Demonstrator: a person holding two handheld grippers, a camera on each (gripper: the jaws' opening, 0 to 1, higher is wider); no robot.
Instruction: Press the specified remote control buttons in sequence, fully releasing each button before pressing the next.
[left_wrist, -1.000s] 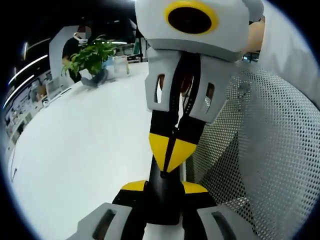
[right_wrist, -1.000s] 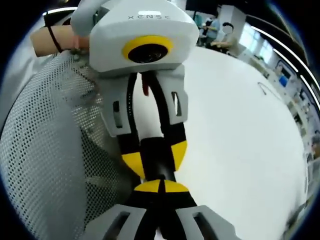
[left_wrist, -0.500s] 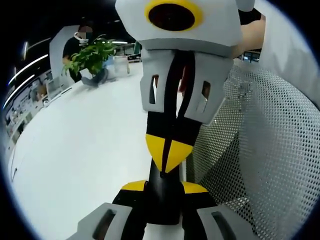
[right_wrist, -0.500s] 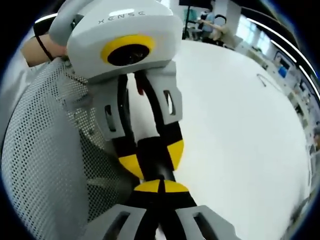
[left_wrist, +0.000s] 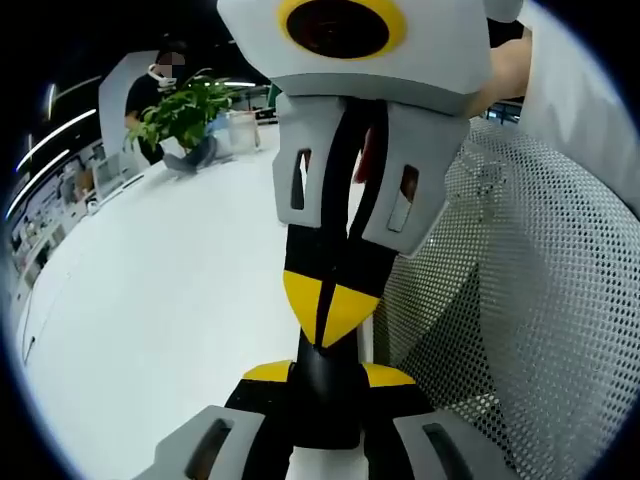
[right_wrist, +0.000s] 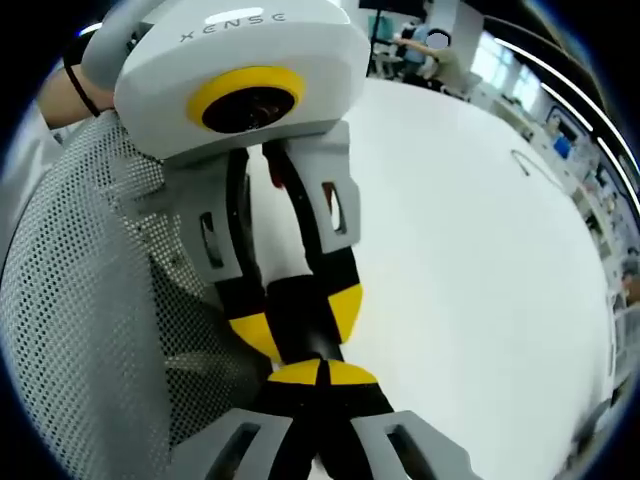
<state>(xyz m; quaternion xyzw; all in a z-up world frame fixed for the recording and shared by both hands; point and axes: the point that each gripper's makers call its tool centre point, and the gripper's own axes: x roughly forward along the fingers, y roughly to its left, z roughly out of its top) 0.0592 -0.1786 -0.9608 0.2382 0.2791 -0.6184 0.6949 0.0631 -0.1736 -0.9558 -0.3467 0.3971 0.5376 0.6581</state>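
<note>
Remote control (left_wrist: 325, 395) – a slim black bar, as far as I can make out – sits at 6 o'clock in the left gripper view, clamped between the yellow-padded jaws of the left gripper (left_wrist: 328, 375). That grip looks meant to steady it in mid-air above the white table (left_wrist: 150, 300) so the other tool can work on it. The right gripper (left_wrist: 325, 310) reaches down from 12 o'clock with its jaws pinched together into one yellow wedge, the point set against the remote's upper face – a closed tip makes a fair poking finger for a button. Whether it is pressing or only resting there I cannot tell; the buttons themselves are hidden.

In the right gripper view the same pairing reads the other way round: its own clenched tips meet near 6 o'clock, and the left gripper comes from 11 o'clock, hugging the black body.

Both tools are matte grey plastic with slotted fingers. At 3 o'clock in the left gripper view curves a perforated mesh chair back (left_wrist: 530, 300). A leafy potted plant (left_wrist: 180, 112) stands at 10 o'clock on the smooth table.
</note>
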